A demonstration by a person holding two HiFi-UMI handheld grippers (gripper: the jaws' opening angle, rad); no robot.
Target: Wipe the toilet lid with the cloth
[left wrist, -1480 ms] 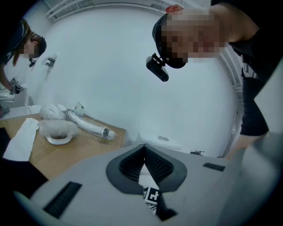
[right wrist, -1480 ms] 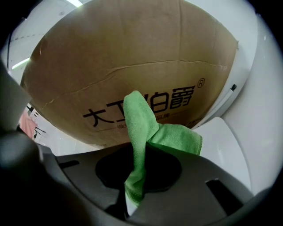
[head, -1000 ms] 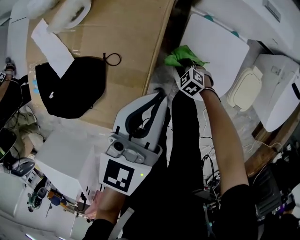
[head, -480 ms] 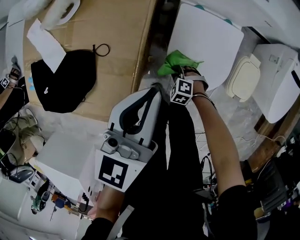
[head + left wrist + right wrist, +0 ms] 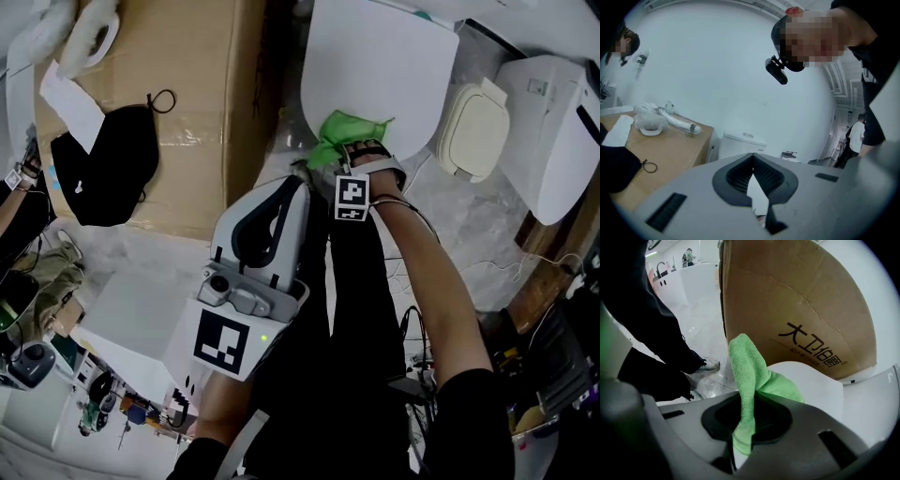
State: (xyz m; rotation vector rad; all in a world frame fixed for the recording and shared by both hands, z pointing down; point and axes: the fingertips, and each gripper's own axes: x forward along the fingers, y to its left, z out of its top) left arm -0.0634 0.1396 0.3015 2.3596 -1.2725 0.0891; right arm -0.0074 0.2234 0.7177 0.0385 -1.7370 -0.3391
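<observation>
The green cloth [image 5: 349, 131] is clamped between the jaws of the right gripper [image 5: 342, 161] and held against the near edge of the white toilet lid [image 5: 375, 66], while the left gripper [image 5: 298, 187] is held alongside, jaws closed on nothing.

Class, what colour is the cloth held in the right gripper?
Bright green cloth; the right gripper view shows it best.

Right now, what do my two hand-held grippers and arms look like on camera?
The left hand-held gripper is a pale grey shell with black ribbed pads, a black-and-white square marker on its back and a small green light. The right hand-held gripper, grey too, carries a cube of such markers. A black short sleeve covers the right upper arm.
</observation>
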